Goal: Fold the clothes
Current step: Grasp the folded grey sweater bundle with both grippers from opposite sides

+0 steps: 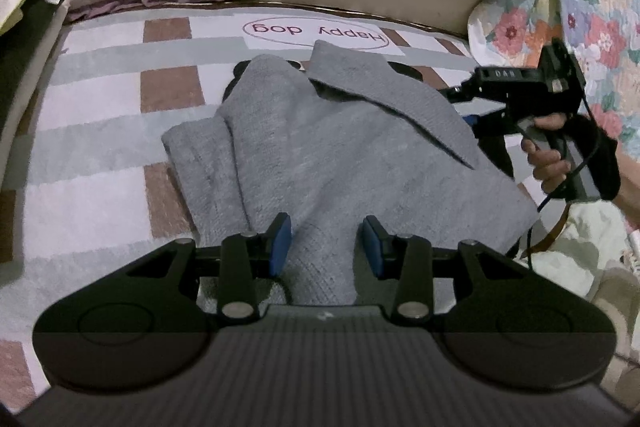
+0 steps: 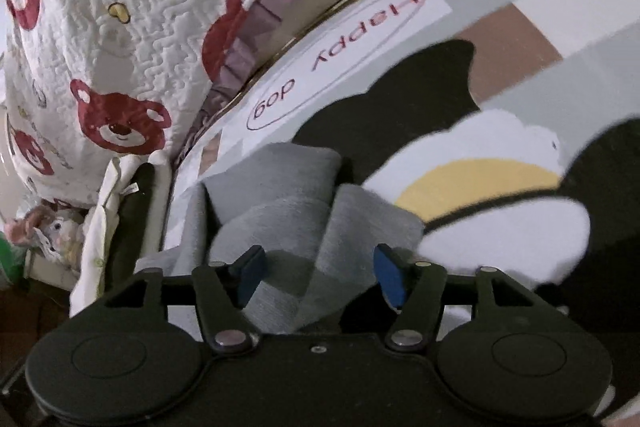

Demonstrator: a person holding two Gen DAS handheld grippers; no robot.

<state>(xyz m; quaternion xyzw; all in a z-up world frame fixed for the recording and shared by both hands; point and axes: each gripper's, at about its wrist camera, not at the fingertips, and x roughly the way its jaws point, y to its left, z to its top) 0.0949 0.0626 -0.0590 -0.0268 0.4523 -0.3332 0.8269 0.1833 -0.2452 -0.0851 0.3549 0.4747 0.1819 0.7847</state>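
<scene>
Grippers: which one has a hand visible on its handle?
The right gripper, seen at the left wrist view's right edge: a hand wraps its handle.

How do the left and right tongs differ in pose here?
The left tongs sit level over the near edge of the grey garment, while the right tongs come in from the garment's right side, their view tilted. The left tongs' gap looks narrower, the right tongs' wider. Both are open with blue pads and grey cloth between the fingers; neither is closed on it.
</scene>
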